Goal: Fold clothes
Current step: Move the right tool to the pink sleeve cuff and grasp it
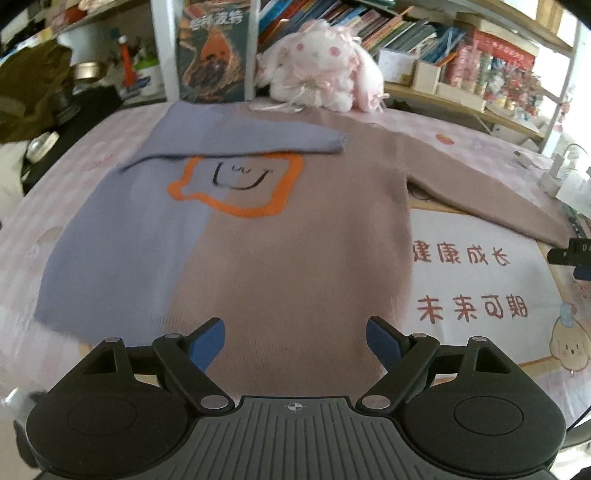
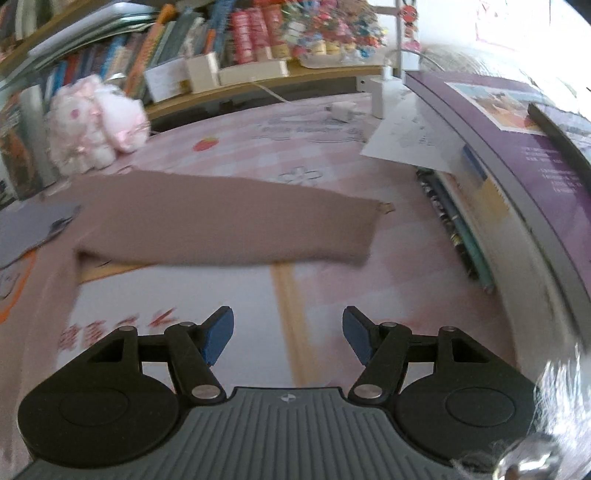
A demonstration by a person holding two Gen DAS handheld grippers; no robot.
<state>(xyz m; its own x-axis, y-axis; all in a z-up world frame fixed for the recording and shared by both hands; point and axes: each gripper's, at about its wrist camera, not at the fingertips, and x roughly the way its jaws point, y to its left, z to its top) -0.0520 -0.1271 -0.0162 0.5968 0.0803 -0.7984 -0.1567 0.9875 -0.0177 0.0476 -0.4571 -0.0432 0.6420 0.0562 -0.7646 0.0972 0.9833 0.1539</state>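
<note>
Shelves (image 1: 424,33) packed with books are running along the back of a cluttered room, and below them a counter (image 1: 498,155) under a pink checked cloth is carrying the work. A sweater (image 1: 295,266) is lying flat on that cloth, front up, its body half lavender and half dusty brown, with an orange-outlined smiling face across the chest. The lavender sleeve (image 1: 236,136) is lying folded across the upper chest, its cuff reaching just past the top of the face. The brown sleeve (image 2: 229,225) is stretching straight out to the side, flat on the cloth, its cuff ending near a stack of notebooks (image 2: 458,229).

The left tool (image 1: 295,341) is hovering over the hem, its blue-padded jaws standing wide apart and gripping nothing. The right tool (image 2: 288,334) is hanging over the bare cloth near the brown sleeve, its jaws likewise spread and empty. It is also showing at the right edge of the left view, blurred.

Beside the sweater's body, a white panel (image 1: 472,280) printed with red characters is showing on the cloth. A pink and white plush rabbit (image 1: 317,66) is sitting at the back edge, just beyond the collar. A large purple book (image 2: 535,158) is lying on top of the notebooks, with a loose sheet of paper (image 2: 410,140) beside it and a white charger (image 2: 343,109) farther back.
</note>
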